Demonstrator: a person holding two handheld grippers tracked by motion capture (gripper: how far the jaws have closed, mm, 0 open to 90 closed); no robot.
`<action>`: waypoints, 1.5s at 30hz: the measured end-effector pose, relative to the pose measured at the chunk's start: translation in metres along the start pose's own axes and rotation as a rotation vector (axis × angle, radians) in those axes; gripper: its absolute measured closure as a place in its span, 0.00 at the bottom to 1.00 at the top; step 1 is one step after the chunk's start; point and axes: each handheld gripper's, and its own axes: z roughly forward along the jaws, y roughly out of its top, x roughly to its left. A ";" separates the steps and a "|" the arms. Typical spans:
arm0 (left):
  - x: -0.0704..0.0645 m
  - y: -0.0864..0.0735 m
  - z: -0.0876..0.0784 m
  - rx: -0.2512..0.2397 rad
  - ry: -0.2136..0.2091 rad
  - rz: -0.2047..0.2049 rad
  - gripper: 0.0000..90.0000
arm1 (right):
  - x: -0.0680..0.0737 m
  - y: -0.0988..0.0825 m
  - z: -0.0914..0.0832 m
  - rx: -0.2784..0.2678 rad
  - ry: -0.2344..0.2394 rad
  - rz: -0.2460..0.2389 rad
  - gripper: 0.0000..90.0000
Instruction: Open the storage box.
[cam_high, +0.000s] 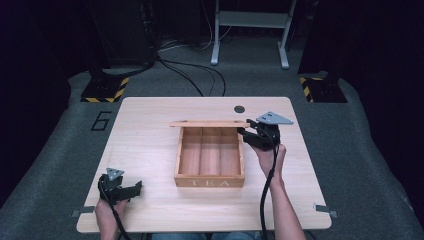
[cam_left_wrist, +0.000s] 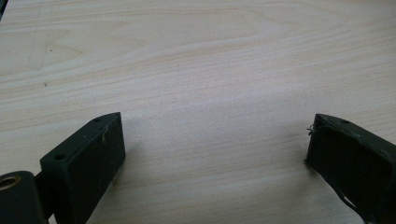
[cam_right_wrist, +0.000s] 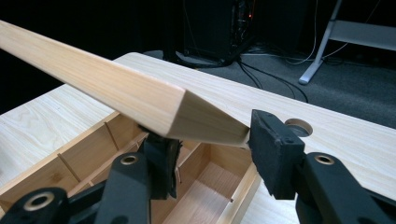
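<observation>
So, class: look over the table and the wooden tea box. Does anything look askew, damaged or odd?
Nothing looks damaged or spilled. The tea box sits square on the table, its three compartments empty. Its lid is swung up at the far edge, with the right gripper clamped on one corner. The left gripper rests open on bare tabletop.

Bare counter (cam_left_wrist: 210, 93) lies open between and ahead of the left fingers (cam_left_wrist: 84, 158). The raised lid (cam_right_wrist: 140, 98) blocks the right fingers' (cam_right_wrist: 275, 154) way, box compartments (cam_right_wrist: 205, 186) open below.
</observation>
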 end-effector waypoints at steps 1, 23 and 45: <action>0.000 0.000 0.000 0.000 0.000 0.000 0.05 | -0.001 0.002 0.000 0.007 0.001 -0.005 0.59; -0.001 0.000 0.001 -0.016 0.002 -0.016 0.05 | -0.019 0.037 0.013 0.080 0.029 0.010 0.62; -0.001 0.000 0.001 -0.016 0.002 -0.015 0.05 | -0.025 0.048 0.020 0.096 0.035 0.022 0.63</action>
